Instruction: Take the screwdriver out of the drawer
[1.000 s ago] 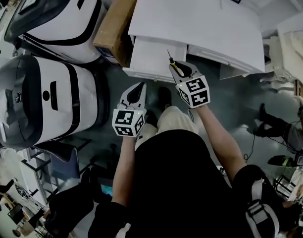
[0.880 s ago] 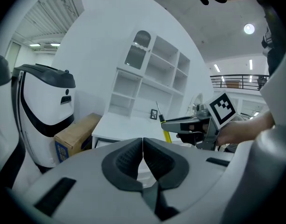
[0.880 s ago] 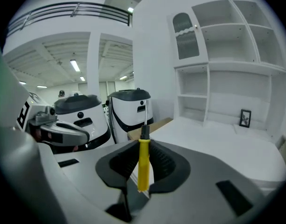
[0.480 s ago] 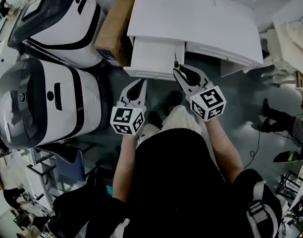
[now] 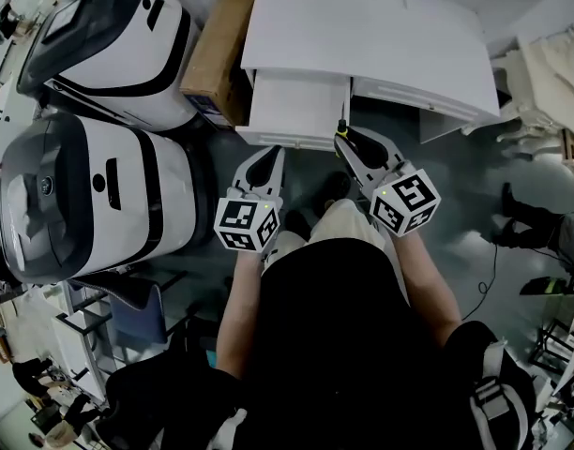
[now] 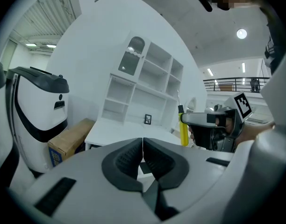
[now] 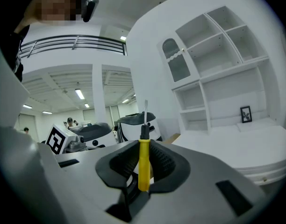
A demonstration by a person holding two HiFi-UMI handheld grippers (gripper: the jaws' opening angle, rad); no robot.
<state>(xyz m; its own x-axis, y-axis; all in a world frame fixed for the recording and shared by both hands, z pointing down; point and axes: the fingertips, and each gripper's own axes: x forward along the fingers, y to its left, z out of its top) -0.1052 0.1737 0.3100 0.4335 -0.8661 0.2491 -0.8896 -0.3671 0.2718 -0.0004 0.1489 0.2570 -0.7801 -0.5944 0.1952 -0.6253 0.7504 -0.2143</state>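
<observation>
Off the near right corner of the drawer (image 5: 296, 106): right gripper (image 5: 349, 141), jaws clamped on the screwdriver (image 7: 143, 155). Grip is on the yellow handle, black collar and metal shaft sticking up past the jaws. Screwdriver is held in the air, roughly upright, not lying in the drawer. In the head view its tip sits right at the drawer's front edge.

Drawer is pulled open from the white desk (image 5: 390, 36).

Left gripper (image 5: 268, 156) is just short of the drawer's front, towards its left half. Jaws together, nothing between them. Both grippers point towards the drawer, right one beside the left, not touching.

Left of the drawer: cardboard box (image 5: 217, 50) against the desk. Farther left of the drawer: two big white-and-black machines (image 5: 90, 195).
</observation>
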